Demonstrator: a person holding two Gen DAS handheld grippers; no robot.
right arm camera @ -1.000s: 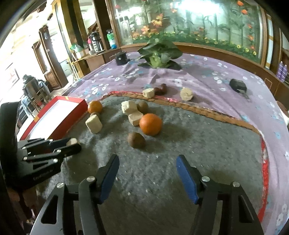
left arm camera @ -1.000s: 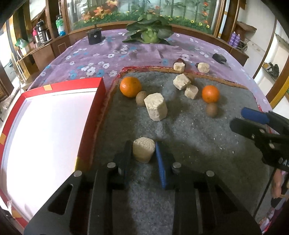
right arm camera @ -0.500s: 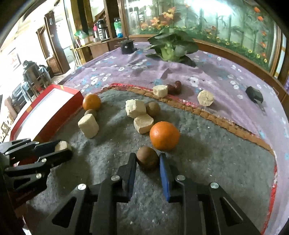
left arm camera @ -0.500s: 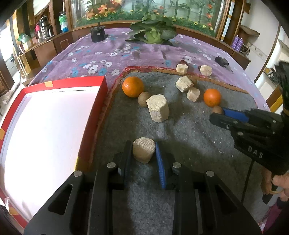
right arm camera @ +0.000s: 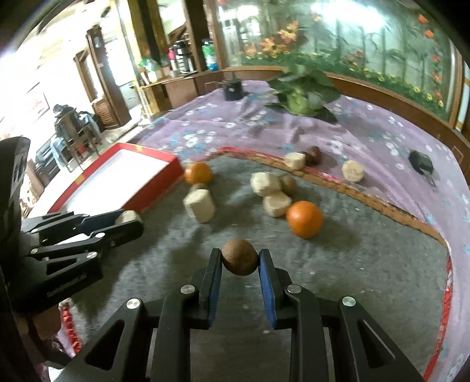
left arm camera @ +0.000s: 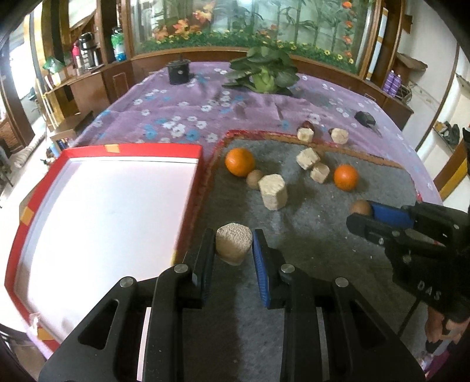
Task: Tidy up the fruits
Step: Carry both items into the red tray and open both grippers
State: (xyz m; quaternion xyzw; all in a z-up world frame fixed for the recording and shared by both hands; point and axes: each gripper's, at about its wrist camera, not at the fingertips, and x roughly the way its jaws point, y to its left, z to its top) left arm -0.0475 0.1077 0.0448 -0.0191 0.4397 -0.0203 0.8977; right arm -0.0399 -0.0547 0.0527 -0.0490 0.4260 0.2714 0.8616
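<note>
The left gripper clamps a tan block beside the red tray; the right gripper pinches a brown fruit. Both hang over the grey mat. Oranges lie mid-mat. Beyond lies a purple floral cloth, then a planted glass wall.

Domestic living room: floral purple tablecloth on the bench, wooden cabinets holding thermos flasks, planted aquarium behind.

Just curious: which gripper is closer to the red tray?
Left. The left gripper, holding a beige block, is beside the red tray; the right gripper is farther across the mat.
</note>
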